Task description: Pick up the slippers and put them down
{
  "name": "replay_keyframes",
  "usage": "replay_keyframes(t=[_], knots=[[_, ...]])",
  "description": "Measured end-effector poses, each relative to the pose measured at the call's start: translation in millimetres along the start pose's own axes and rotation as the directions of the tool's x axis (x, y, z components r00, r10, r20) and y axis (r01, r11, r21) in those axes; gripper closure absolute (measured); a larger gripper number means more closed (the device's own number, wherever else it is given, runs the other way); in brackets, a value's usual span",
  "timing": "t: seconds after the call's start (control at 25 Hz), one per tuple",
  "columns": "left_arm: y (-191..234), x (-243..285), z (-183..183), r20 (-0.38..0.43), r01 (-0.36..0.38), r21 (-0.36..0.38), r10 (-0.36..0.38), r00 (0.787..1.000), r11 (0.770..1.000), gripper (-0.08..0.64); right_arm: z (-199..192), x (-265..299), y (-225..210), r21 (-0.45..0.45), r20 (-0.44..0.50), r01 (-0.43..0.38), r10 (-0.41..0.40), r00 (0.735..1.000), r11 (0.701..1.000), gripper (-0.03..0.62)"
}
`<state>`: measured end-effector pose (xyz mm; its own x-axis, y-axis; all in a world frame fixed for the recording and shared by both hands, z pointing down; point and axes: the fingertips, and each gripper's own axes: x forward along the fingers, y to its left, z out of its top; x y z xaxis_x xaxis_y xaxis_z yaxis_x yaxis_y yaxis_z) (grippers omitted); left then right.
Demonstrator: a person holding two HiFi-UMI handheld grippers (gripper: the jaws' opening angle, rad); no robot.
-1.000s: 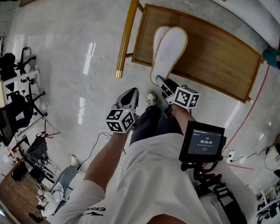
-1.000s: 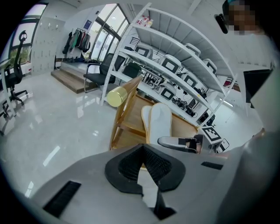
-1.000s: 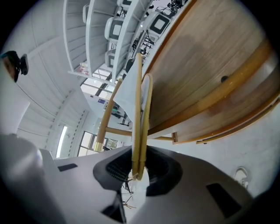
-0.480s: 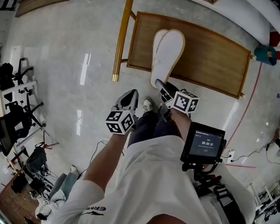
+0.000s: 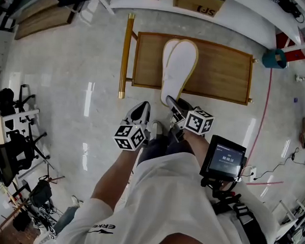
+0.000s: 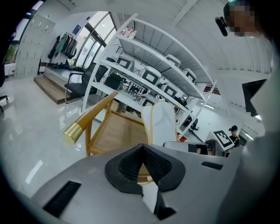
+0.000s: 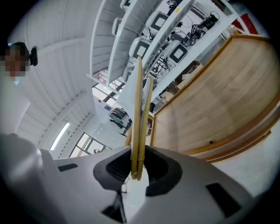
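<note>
A pair of white slippers with tan edges, pressed sole to sole, hangs in the air over a low wooden platform. My right gripper is shut on their heel end. In the right gripper view the slippers stand edge-on, clamped between the black pads of the right gripper. My left gripper is beside it on the left, shut and holding nothing. In the left gripper view the left gripper has its pads meeting at the tip, and the slippers rise just beyond them.
A wooden pole with a gold end runs along the platform's left side. Cardboard boxes sit on white shelving behind it. A teal object lies at the platform's right end. Stands and cables crowd the left floor.
Both grippers have risen, and the slippers went up with the right one. The platform and floor now look farther below. The grip on the slippers is unchanged.
</note>
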<state>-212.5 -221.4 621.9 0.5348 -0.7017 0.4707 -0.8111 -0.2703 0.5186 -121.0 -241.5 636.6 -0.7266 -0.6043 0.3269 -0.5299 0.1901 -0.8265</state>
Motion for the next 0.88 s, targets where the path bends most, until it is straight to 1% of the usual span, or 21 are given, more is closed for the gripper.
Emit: replay_keyframes(t=[0.24,0.56,0.88], knots=[[-28.0,-12.0,29.6,0.065,0.059,0.027,-0.060,0.996,0.998,0.557,22.0,-25.5,34.2,-0.052,0.071,-0.016,0.020,0.997,0.999,0.525],[-64.8,-31.8,66.1,0.136,0.129,0.080,-0.139,0.981,0.988,0.557,41.4,-60.4,84.1,-0.122,0.146,-0.043,0.061,0.987,0.992,0.525],[-94.9,-45.6,83.8,0.177,0.188,0.107,-0.205,0.963,0.976,0.557,60.6,-96.5,113.9,-0.194,0.209,-0.030,0.071,0.975,0.981,0.525]])
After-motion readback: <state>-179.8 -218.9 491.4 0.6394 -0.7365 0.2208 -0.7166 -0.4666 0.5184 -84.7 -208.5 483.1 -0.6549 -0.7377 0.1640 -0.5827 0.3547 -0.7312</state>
